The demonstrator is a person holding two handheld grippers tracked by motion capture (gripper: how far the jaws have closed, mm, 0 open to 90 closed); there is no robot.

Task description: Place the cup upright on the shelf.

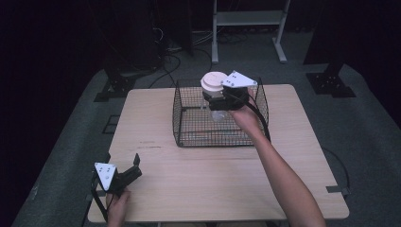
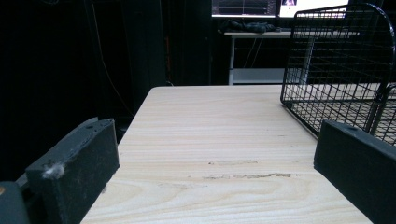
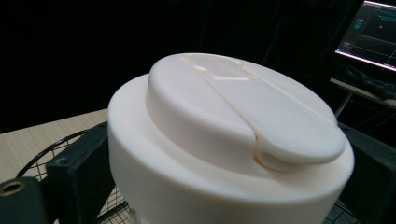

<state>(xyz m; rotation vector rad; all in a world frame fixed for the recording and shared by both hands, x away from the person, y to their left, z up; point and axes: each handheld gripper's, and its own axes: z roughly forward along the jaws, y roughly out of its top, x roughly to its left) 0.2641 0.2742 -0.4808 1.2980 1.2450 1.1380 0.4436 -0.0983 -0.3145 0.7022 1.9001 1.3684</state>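
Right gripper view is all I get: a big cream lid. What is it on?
Observer: A clear container with a cream lid, held by the right tool over a black wire basket.
Operator: Is it resting inside?
Observer: I can't tell whether it touches the basket's floor.
Operator: And the other tool?
Observer: The left tool sits open and empty near the table's front left corner.

A clear bottle (image 1: 216,106) with a broad cream-white flip lid (image 3: 233,130) is held upright above the black wire basket (image 1: 189,137), its body inside the basket's walls.
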